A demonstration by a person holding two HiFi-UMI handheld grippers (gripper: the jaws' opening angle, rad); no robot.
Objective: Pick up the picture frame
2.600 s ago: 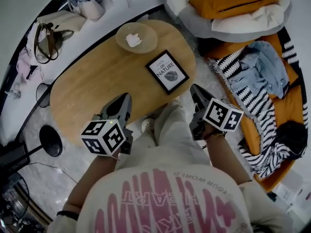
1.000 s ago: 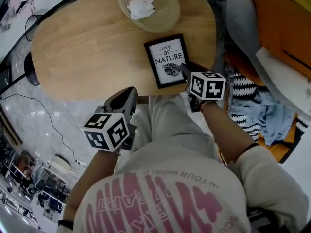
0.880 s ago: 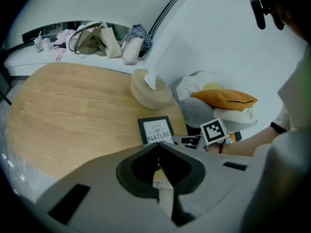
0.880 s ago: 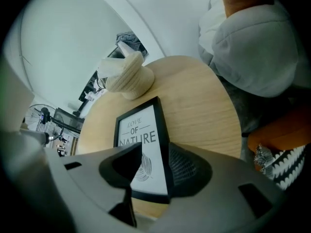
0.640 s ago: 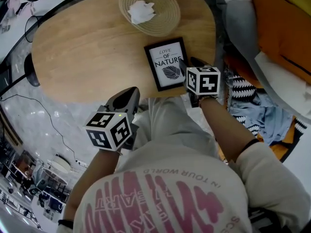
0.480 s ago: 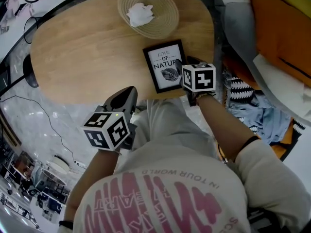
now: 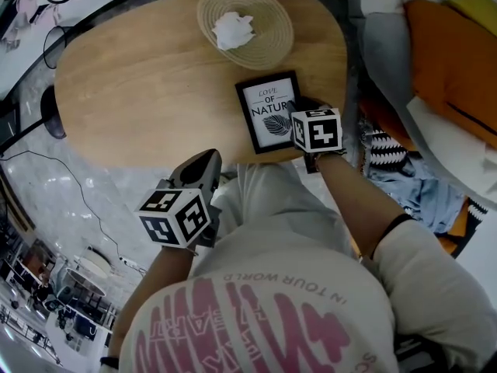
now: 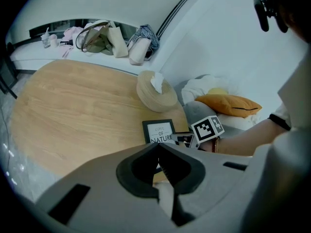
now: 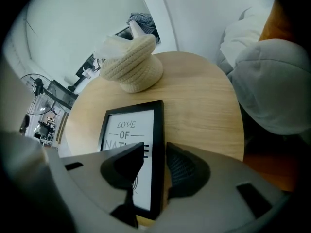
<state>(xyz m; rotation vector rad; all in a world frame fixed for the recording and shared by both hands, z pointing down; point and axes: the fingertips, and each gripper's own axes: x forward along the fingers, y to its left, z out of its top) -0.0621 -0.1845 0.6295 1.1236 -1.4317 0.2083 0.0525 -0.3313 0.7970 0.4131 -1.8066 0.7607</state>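
The black picture frame [image 7: 268, 111] with the print "LOVE OF NATURE" lies flat near the front right edge of the oval wooden table [image 7: 140, 76]. My right gripper [image 7: 298, 110] points steeply down at the frame's right side. In the right gripper view the frame's [image 9: 129, 130] right border sits between the jaws of that gripper [image 9: 155, 160], one jaw over the glass and one outside the border. The jaws are closing, and a thin gap still shows beside the border. My left gripper [image 7: 203, 162] hangs over the person's lap, off the table, shut and empty [image 8: 157, 147].
A woven bowl [image 7: 245, 23] holding a crumpled tissue stands behind the frame. Grey and orange cushions [image 7: 458, 53] and striped and blue clothes [image 7: 411, 193] lie right of the table. Bags [image 8: 99, 38] rest on the ledge beyond the table.
My right gripper reached from beside the lap to the frame's right edge, rolled a little and settled astride the border. The left gripper stayed over the lap.
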